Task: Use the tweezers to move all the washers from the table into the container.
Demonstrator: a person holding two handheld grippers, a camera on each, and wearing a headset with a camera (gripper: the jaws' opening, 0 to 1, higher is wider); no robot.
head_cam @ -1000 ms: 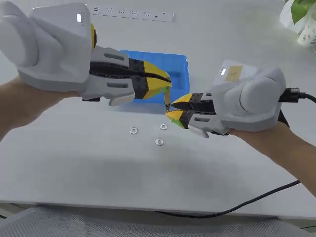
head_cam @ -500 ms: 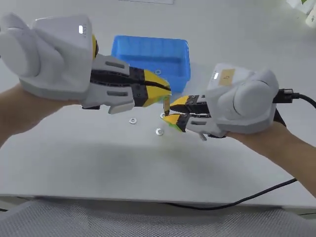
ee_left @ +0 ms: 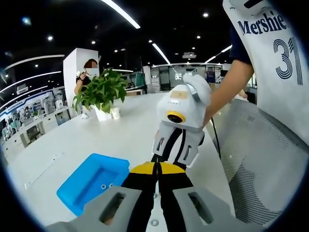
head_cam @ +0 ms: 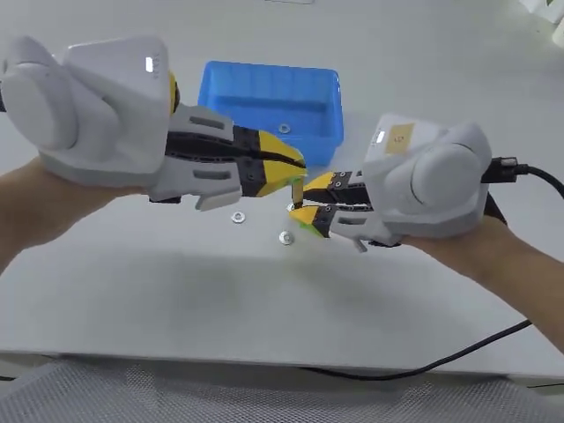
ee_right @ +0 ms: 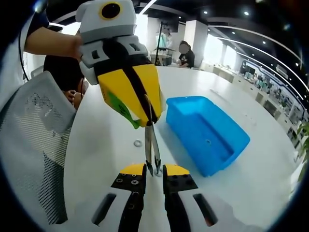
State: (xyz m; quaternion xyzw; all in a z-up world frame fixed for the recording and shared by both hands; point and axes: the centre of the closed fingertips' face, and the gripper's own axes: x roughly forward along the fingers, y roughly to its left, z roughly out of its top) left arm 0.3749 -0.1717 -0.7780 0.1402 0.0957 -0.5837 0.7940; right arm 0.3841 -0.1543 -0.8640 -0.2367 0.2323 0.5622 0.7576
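- The white counter (head_cam: 176,300) carries everything and runs on well past the work area.
- The blue container (head_cam: 264,97) stands on the counter beyond both grippers, open side up. It is near the tweezers but apart from them.
- The left gripper (head_cam: 298,161) reaches in from the left above the counter. Its yellow jaws are closed on the top end of the tweezers.
- The right gripper (ee_right: 154,170) comes in from the opposite side, lower and nearer the counter. Its jaws stand a narrow gap apart on either side of the tweezers' lower ends. I cannot tell whether they press on them.
- The tweezers (ee_right: 151,145) hang from the left gripper, tips down, reaching almost to the counter just in front of the container.
- Of the washers, two lie loose on the counter at (head_cam: 237,217) and (head_cam: 285,237), near the tweezers' tips. A third seems to sit right at the tips. One lies inside the container (head_cam: 284,129).
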